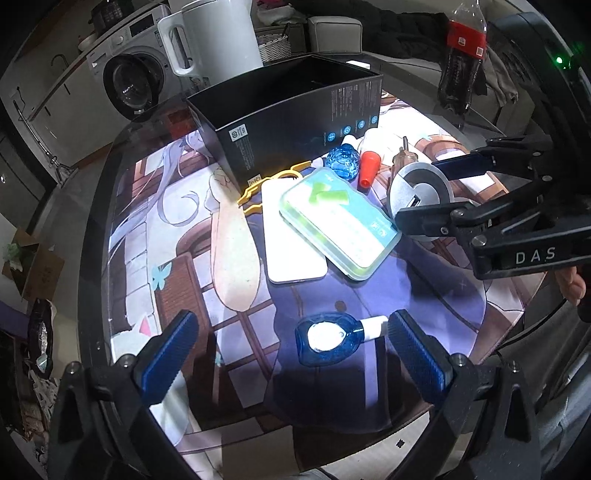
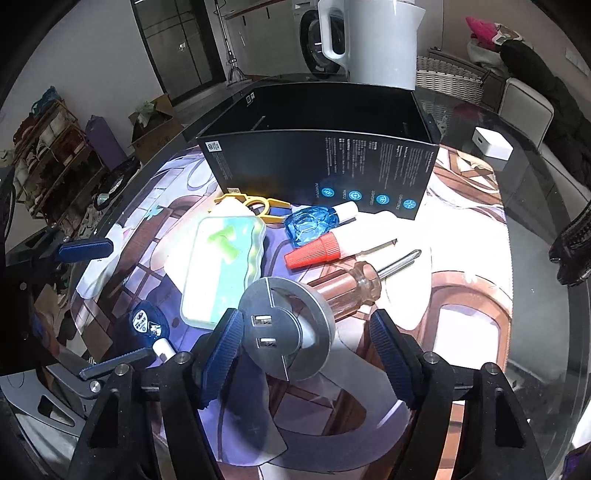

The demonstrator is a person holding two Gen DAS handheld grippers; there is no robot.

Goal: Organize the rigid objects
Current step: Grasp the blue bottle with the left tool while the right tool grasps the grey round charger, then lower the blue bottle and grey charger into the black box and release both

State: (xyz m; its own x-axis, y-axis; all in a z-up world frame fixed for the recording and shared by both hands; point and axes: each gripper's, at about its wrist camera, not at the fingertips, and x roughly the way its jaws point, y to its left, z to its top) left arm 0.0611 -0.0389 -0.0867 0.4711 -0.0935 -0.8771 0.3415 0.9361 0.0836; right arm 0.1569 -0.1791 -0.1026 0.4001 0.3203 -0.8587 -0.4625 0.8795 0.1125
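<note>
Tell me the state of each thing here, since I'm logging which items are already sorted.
Black box: open-topped, upright on the mat.
Silver disc: on the mat between the right gripper's fingers, not clamped.
Right gripper: open around the disc.
Left gripper: open.
Blue bottle: lying flat, capped, between the left gripper's fingers.
Screwdriver: lying flat.
Green case: closed, lying on the mat.

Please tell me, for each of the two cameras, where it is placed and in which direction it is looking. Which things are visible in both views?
Left wrist: sits behind the left gripper, looks steeply down at a blue bottle between its open fingers; the right gripper shows at right.
Right wrist: sits behind the right gripper, looks down at a silver disc between its fingers; the left gripper shows at left.
Both share the black box, green-lidded case and white kettle.
</note>
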